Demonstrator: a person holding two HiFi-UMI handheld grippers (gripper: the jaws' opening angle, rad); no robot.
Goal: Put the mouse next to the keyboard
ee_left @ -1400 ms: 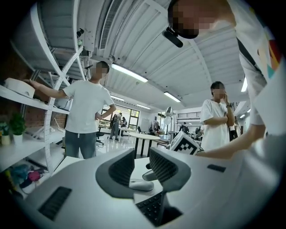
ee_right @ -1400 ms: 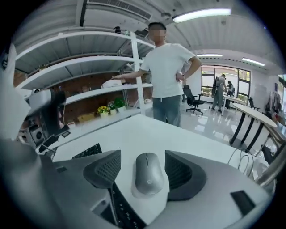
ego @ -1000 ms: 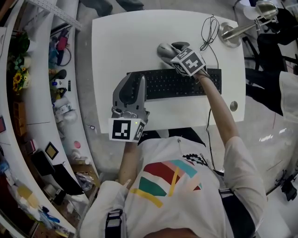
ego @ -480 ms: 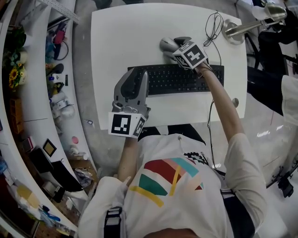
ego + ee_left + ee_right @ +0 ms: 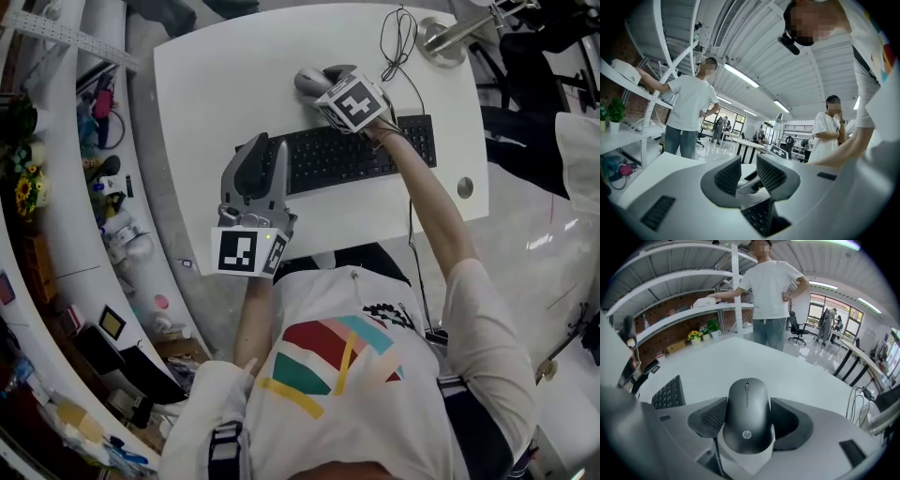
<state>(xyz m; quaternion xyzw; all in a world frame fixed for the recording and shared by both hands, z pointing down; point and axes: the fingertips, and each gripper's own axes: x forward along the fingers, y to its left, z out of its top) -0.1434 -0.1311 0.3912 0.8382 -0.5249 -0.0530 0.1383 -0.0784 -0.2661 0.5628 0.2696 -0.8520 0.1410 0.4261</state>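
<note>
A black keyboard lies across the white table. My right gripper is just past the keyboard's far edge, left of its middle. In the right gripper view this gripper is shut on a black mouse, which points away over bare tabletop, with the keyboard's corner at its left. I cannot tell whether the mouse touches the table. My left gripper rests over the keyboard's left end. Its jaws stand a little apart and hold nothing.
A lamp base and a looped black cable sit at the table's far right corner. A round grommet is near the right edge. Curved white shelves full of items stand to the left. People stand beyond the table.
The head camera has shifted, so the table sits further left and up. The right gripper with the mouse stays by the keyboard's far edge. The left gripper has not moved.
</note>
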